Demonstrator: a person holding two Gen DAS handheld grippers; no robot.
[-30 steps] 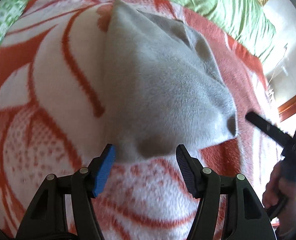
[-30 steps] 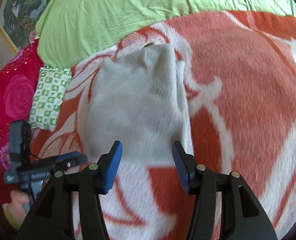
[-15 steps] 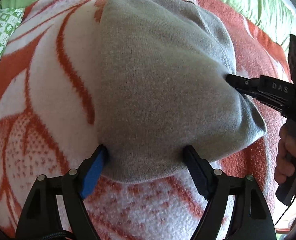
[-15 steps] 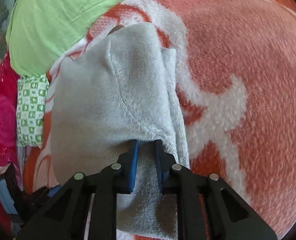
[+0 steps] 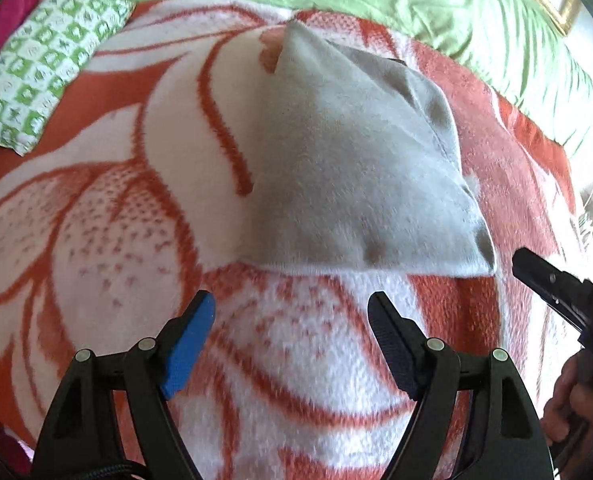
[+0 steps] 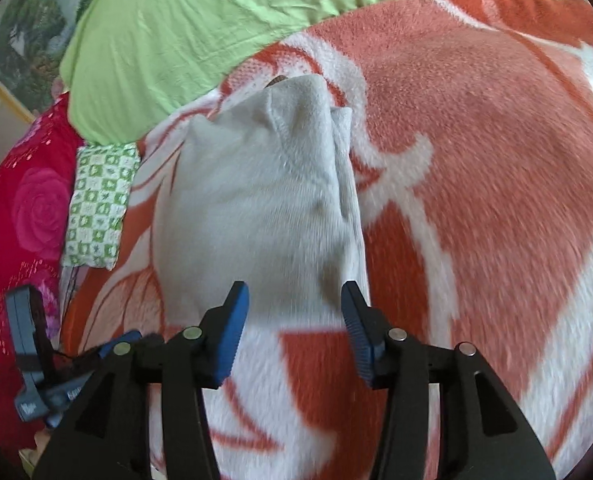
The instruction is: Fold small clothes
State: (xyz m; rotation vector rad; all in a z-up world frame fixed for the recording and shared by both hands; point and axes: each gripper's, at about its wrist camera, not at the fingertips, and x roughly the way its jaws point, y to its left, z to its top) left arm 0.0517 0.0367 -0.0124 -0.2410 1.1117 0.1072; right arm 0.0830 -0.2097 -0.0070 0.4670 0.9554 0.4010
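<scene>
Folded grey garment (image 5: 356, 168) on the orange-and-white blanket (image 5: 96, 216); left tongs (image 5: 292, 312) released, right tongs (image 6: 294, 304) opening (nothing between either pair).

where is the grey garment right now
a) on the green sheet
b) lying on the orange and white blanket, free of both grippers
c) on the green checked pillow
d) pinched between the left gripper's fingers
b: the grey garment lies flat on the orange and white blanket, with the left gripper and the right gripper both open and clear of it.
</scene>
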